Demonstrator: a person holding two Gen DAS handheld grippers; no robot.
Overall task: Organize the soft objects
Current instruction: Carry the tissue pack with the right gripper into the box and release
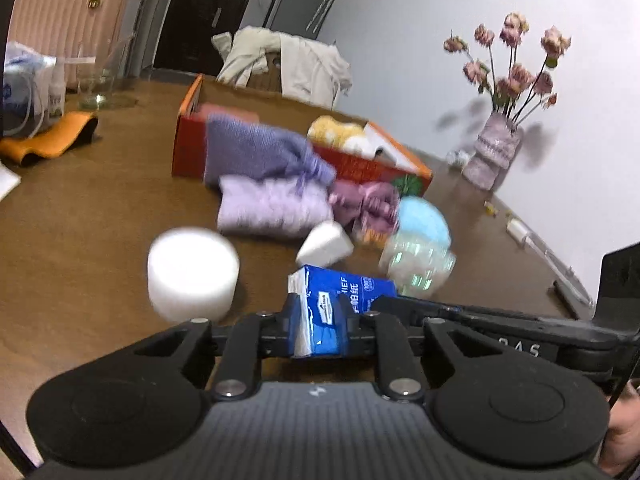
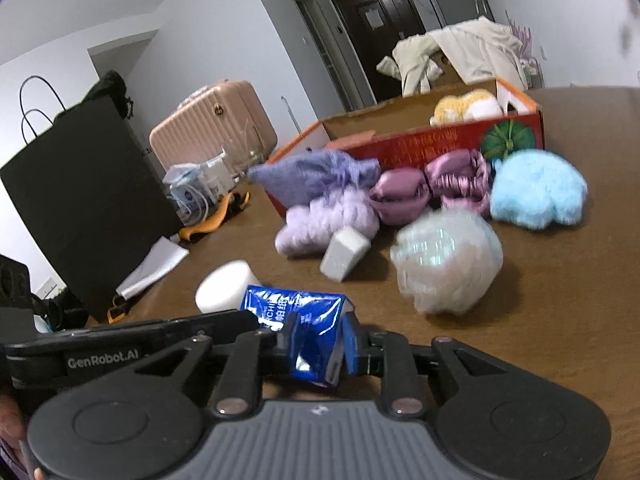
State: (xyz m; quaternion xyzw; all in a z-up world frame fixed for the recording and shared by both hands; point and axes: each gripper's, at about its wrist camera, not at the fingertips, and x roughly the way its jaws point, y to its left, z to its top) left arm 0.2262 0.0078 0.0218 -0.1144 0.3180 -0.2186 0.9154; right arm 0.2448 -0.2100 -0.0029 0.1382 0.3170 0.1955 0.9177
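While both grippers grip one thing: notes below, both wrist views blurred by motion.
Held item: blue plastic-wrapped tissue pack [image 1: 340,312], clamped from two ends, above the brown wooden tabletop [image 1: 80,216].
Left gripper [image 1: 318,320]: fingers narrow, pressed on the pack's near end; white tissue edge shows btwn them.
Right gripper [image 2: 316,344]: fingers narrow, squeezing the pack [image 2: 300,320]; wrapper crumpled and creased at the pinch.
White foam cylinder [image 1: 192,274]: upright on tabletop, just left of the pack.
White foam wedge [image 1: 325,243]: beyond the pack, touching the pale lilac fluffy knit bundle [image 1: 274,210].
Purple knit pouch w/ drawstring [image 1: 260,150]: lies on top of the lilac bundle, leaning against the box front.
Pink satin scrunchies [image 2: 432,188]: two, side by side, btwn lilac bundle and light blue fluffy ball [image 2: 536,190].
Iridescent mesh bath puff [image 2: 446,258]: nearer than the blue ball, right of the wedge.
Red-orange open cardboard box [image 2: 420,146]: behind the pile; yellow-white plush item [image 2: 464,108] inside at its right end.
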